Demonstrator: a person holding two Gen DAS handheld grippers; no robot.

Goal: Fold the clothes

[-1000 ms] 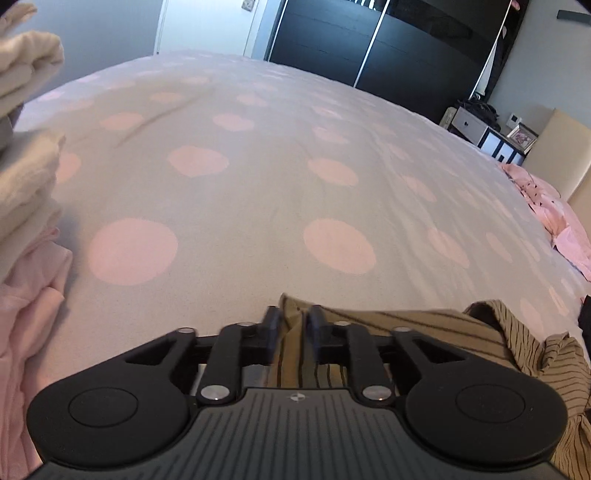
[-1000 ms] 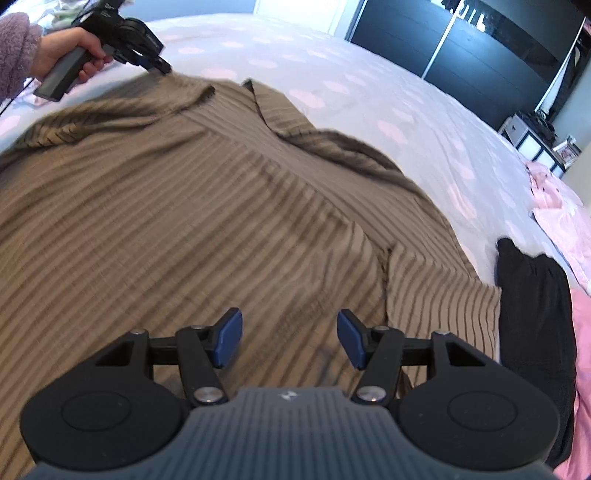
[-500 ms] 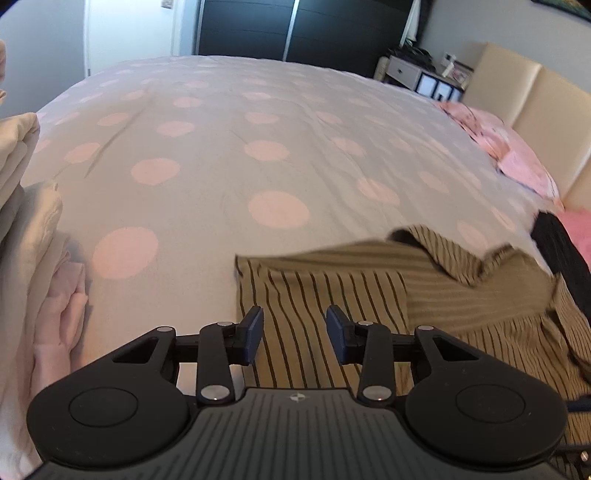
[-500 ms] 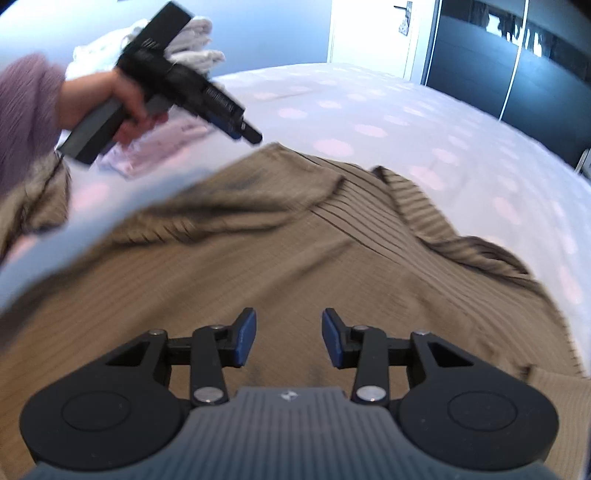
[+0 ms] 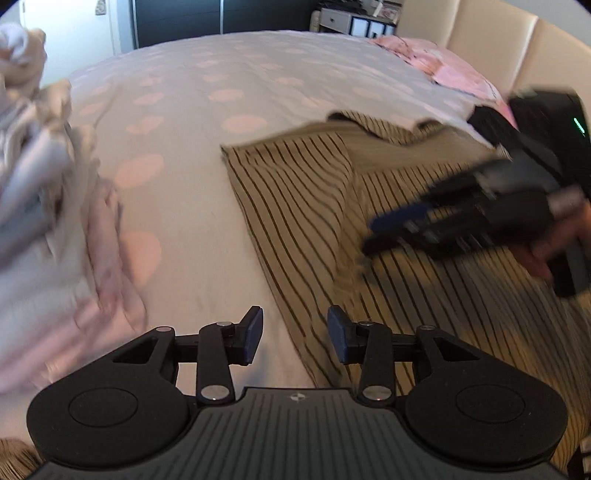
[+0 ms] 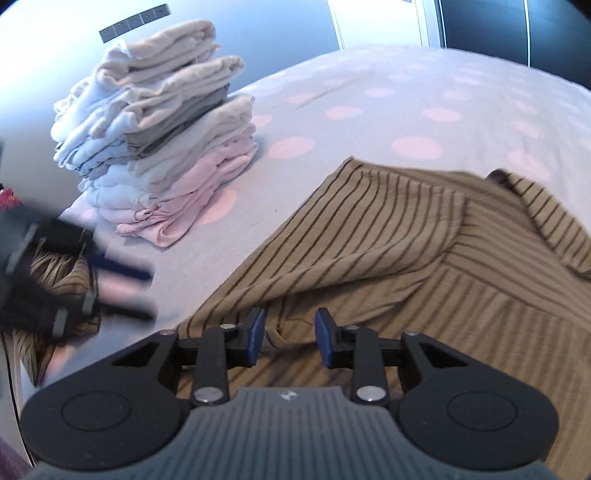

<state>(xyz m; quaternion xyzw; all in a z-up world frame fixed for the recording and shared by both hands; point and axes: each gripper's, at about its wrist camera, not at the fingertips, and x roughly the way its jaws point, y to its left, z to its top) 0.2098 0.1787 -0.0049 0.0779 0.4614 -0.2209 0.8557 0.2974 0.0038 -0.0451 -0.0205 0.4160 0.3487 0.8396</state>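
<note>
Bed (image 5: 229, 85) covered in pale pink-dotted duvet; dark wardrobe (image 5: 221, 16) seen behind, cream padded headboard (image 5: 491, 40) at right, room daylit.

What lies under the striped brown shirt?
The striped brown shirt lies on the pink-dotted bedcover, bare around it. Whatever lies beneath its middle is covered.

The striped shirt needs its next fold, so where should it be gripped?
Take the striped shirt by its folded-over edge beside the bare bedcover, coming in from that side: there the cloth ends in a clean, raised line.
</note>
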